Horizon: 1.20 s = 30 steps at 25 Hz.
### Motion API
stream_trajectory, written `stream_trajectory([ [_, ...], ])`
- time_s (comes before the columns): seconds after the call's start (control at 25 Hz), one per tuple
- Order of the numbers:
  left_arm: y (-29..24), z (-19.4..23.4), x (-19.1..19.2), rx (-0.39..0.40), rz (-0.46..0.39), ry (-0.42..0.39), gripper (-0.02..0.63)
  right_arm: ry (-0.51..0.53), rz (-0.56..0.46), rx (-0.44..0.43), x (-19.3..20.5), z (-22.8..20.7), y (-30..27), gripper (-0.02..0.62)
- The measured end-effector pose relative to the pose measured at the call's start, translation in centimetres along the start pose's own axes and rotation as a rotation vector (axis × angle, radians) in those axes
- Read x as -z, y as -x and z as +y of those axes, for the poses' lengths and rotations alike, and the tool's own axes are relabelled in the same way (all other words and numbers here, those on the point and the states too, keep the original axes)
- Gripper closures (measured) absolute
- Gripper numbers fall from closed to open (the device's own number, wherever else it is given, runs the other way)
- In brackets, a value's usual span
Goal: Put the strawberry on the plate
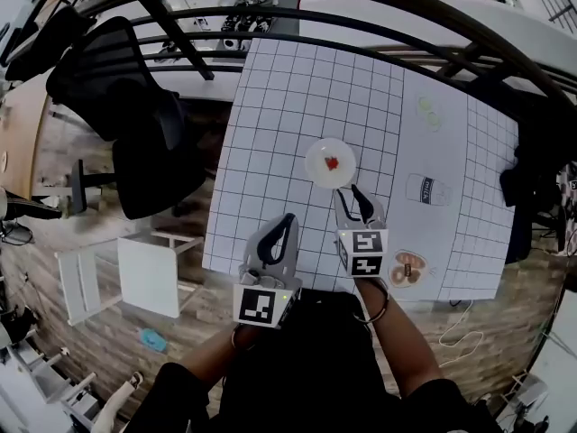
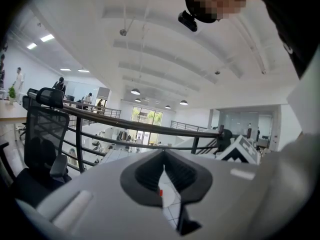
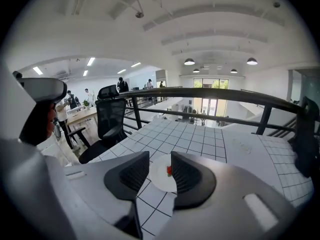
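White plate [image 1: 317, 172], just one, bears one strawberry [image 1: 332, 162]; right claw [image 1: 348, 191] wide, left claw [image 1: 289, 217] closed.

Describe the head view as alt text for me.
A strawberry lies on a white plate on a gridded table. The right gripper hovers just short of the plate, fingers apart and empty; the left gripper, closed, is beside it near the table's edge.
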<state>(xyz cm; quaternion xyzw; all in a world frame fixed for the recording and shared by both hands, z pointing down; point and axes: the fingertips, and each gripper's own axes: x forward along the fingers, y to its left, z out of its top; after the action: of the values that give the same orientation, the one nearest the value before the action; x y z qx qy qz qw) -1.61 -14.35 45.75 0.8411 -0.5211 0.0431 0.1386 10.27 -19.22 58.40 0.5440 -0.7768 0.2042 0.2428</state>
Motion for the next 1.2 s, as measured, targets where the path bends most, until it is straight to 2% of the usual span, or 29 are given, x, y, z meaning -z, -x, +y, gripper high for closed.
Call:
stream_trajectory([
  [0.48, 2.9, -3.9, -1.9, 0.117, -0.068, -0.008, 0.595, -0.027, -0.119, 0.072, -2.8, 2.2, 8.7, 0.508],
  [0.6, 4.2, -4.4, -2.4, 0.128, -0.081, 0.000, 0.595, -0.039, -0.162, 0.079, -3.8, 3.1, 11.3, 0.517],
  [0.8, 6.0, -5.3, -2.7, 0.146, -0.105, -0.017, 0.595, -0.059, -0.247, 0.097, -5.5, 4.4, 15.2, 0.569],
  [1.2, 8.6, -6.2, -4.1, 0.164, -0.138, -0.031, 0.595, -0.074, -0.353, 0.103, -7.1, 6.8, 21.2, 0.597],
])
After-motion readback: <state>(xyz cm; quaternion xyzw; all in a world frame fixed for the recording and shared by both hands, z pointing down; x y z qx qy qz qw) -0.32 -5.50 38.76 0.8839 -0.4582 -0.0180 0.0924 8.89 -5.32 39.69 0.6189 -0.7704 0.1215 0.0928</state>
